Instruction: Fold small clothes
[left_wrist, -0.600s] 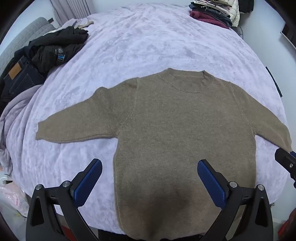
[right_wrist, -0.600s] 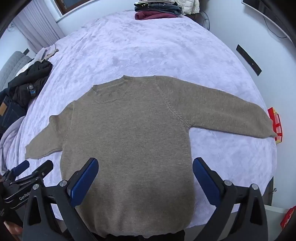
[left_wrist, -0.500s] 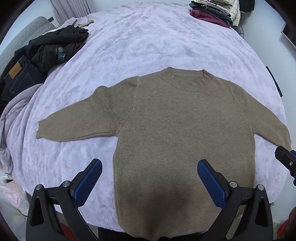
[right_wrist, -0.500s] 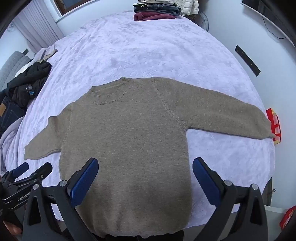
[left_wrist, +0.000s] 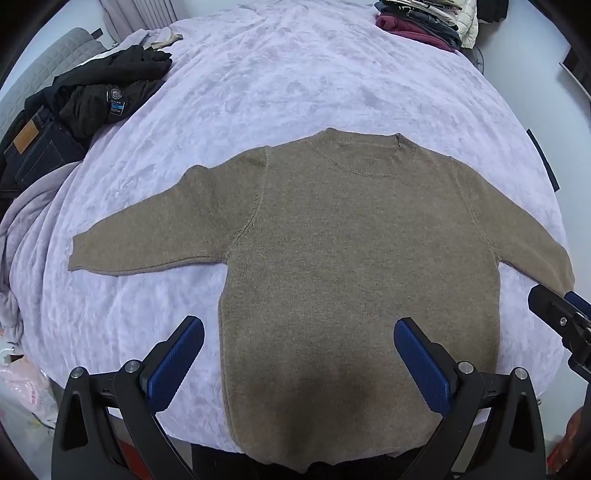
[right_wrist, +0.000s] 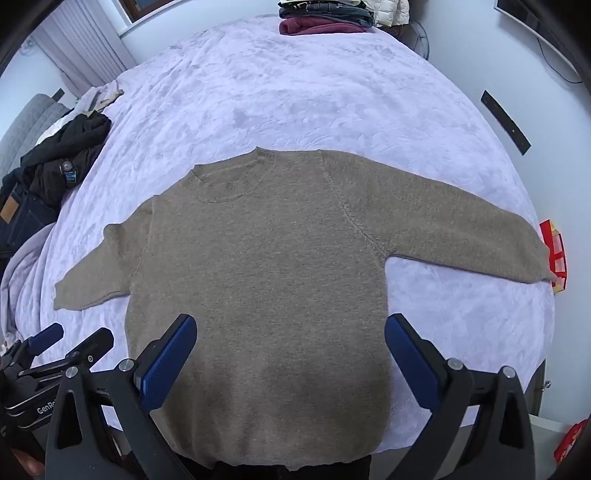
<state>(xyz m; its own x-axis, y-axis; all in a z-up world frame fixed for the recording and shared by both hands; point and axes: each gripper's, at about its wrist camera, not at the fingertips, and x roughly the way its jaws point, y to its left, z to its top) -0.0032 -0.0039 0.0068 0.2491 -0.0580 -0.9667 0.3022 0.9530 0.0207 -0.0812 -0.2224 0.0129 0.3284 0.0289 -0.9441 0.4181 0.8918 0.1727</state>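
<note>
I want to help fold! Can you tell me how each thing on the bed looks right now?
Sweater: spread flat, unfolded, both sleeves out, hem at the near edge.
Left gripper: open, holding nothing, above the sweater's hem.
Right gripper: open, holding nothing, above the hem too.
Black jacket: crumpled in a heap.
Jeans: bunched beside the jacket.
Clothes stack: folded, piled at the far end.
Bed cover: spread out, wrinkly.

Both views have crept slightly nearer the sweater (left_wrist: 354, 266); nothing else differs.
</note>
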